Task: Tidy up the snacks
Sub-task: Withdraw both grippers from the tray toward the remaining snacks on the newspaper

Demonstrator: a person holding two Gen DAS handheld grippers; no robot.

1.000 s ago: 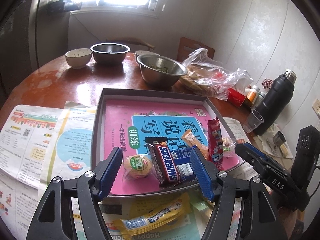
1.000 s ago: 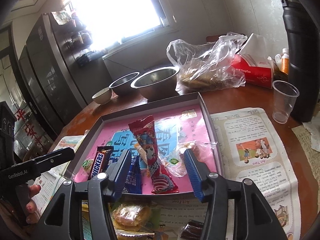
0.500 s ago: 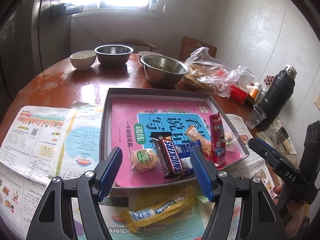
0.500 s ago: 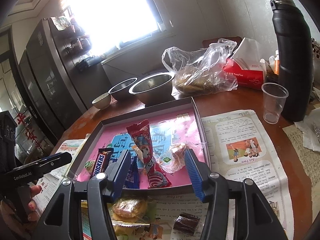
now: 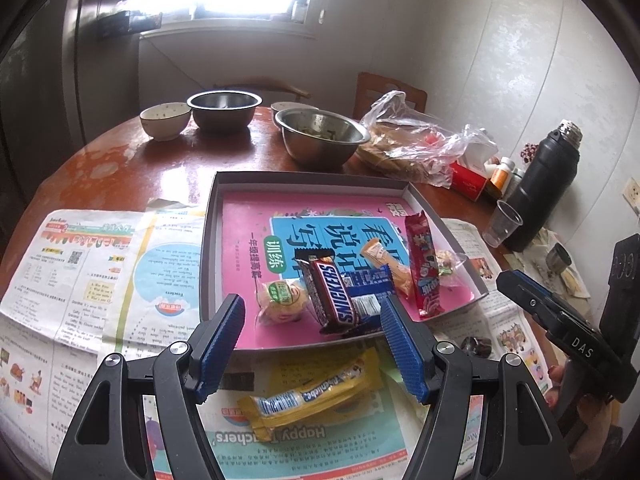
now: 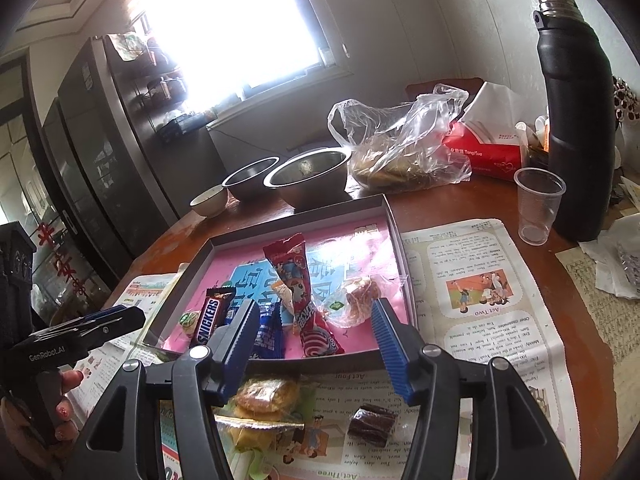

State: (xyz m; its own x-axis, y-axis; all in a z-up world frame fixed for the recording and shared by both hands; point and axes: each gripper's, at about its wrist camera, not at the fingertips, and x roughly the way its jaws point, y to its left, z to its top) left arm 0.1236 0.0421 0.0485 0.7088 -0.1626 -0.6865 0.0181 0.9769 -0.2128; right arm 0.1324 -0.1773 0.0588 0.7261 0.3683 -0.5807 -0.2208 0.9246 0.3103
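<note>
A: Snacks first. Where were they?

B: Most sat in the grey tray (image 5: 212, 216) mid-bench, bunched at its near edge: Snickers bar (image 5: 330, 294), blue packet (image 5: 366, 288) under it, round yellow cake (image 5: 280, 300) on its left, red wrapper (image 5: 420, 264) toward the right wall, clear-wrapped sweet (image 6: 356, 300) beside that. Looked like they'd been dropped in from the near side, hence the crowding there.

A: Anything outside the tray?

B: Three. Yellow bar (image 5: 316, 392), a wrapped cookie (image 6: 266, 394) and a small dark candy (image 6: 372, 422), all on the newspaper (image 5: 80, 264) between the tray and the near bench edge. Probably the ones left to go.

A: Hand-held grippers?

B: Left hand-held gripper (image 5: 312, 344) was moderately wide, nothing between its pads, hovering over the tray's near edge with the yellow bar just below. Right hand-held gripper (image 6: 314, 346) also apart and empty, over the same edge, cookie and dark candy beneath. Both tilted down toward the loose items, so I'd judge a pick was being lined up.

A: Surroundings?

B: Far side of the bench: two steel bowls (image 5: 320, 136), a small ceramic bowl (image 5: 165, 120), plastic bag (image 5: 416, 144). Right edge: red tissue box (image 6: 492, 152), plastic cup (image 6: 538, 204), black flask (image 6: 576, 120). Well clear of the tray.
</note>
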